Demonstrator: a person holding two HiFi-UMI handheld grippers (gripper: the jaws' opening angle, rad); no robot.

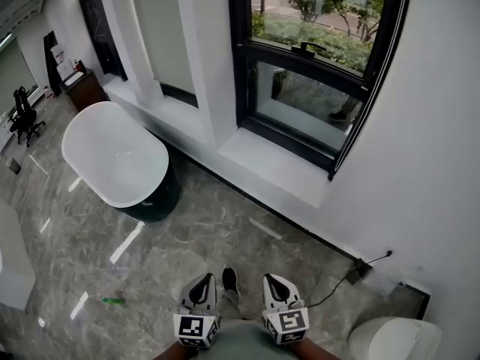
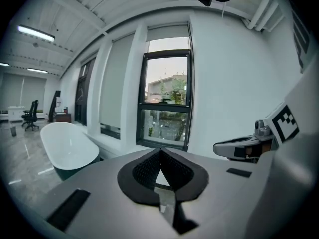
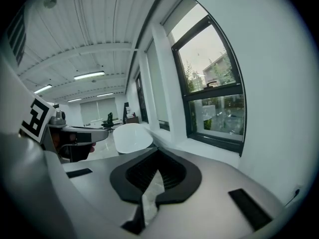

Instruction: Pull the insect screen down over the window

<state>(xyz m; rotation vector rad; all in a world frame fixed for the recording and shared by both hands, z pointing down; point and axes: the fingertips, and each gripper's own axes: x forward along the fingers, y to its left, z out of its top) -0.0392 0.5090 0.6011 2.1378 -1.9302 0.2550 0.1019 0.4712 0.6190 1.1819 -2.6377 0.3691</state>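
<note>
The black-framed window (image 1: 315, 73) stands in the white wall ahead, with a handle (image 1: 307, 49) on its middle rail and a white sill (image 1: 270, 167) below it. I cannot make out the insect screen itself. My left gripper (image 1: 202, 283) and right gripper (image 1: 274, 282) are held low and side by side, well short of the window, over the marble floor. Both are shut with nothing between the jaws. In the left gripper view the window (image 2: 167, 101) lies straight ahead of the shut left gripper (image 2: 160, 151). In the right gripper view the window (image 3: 214, 103) is to the right of the shut right gripper (image 3: 157, 151).
A white oval bathtub (image 1: 116, 156) stands to the left of the window. A toilet (image 1: 394, 340) sits at the bottom right, with a cable and wall socket (image 1: 360, 268) near it. A small green object (image 1: 114, 301) lies on the floor, and an office chair (image 1: 26, 115) stands far left.
</note>
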